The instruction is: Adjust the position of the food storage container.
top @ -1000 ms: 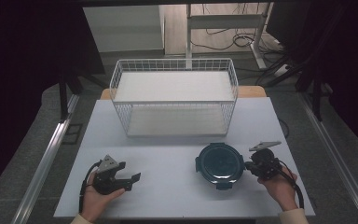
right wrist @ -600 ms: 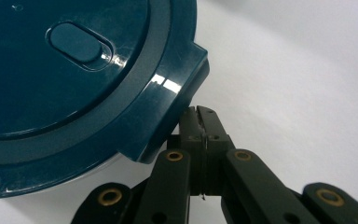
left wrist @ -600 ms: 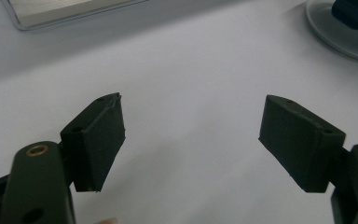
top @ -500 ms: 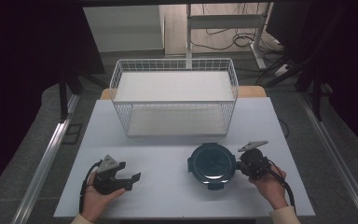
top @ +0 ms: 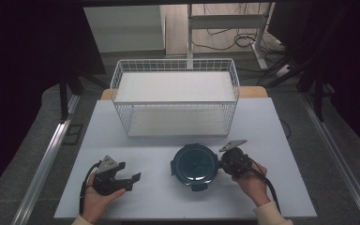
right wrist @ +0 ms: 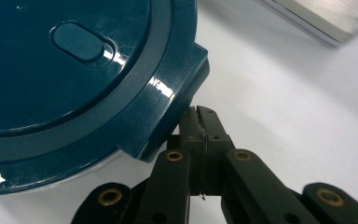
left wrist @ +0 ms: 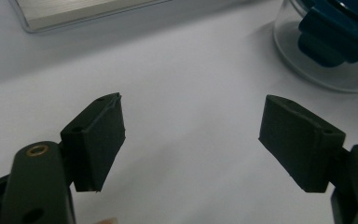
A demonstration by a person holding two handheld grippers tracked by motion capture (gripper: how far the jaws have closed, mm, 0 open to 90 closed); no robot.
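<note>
Two jaws of the right hand-held gripper press together against the teal-lidded container; the left hand-held gripper stands spread.

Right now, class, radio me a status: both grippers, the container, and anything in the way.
Left gripper open, idle. Right gripper shut, fingers pressed against lidded container, nothing between them. Wire basket stands behind, apart.

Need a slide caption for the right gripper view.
Shut right gripper pressed against the side clip of a teal round lid.

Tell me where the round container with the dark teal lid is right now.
In the high view the container sits right of centre on the table, in front of the wire basket, beside the right hand-held gripper.
</note>
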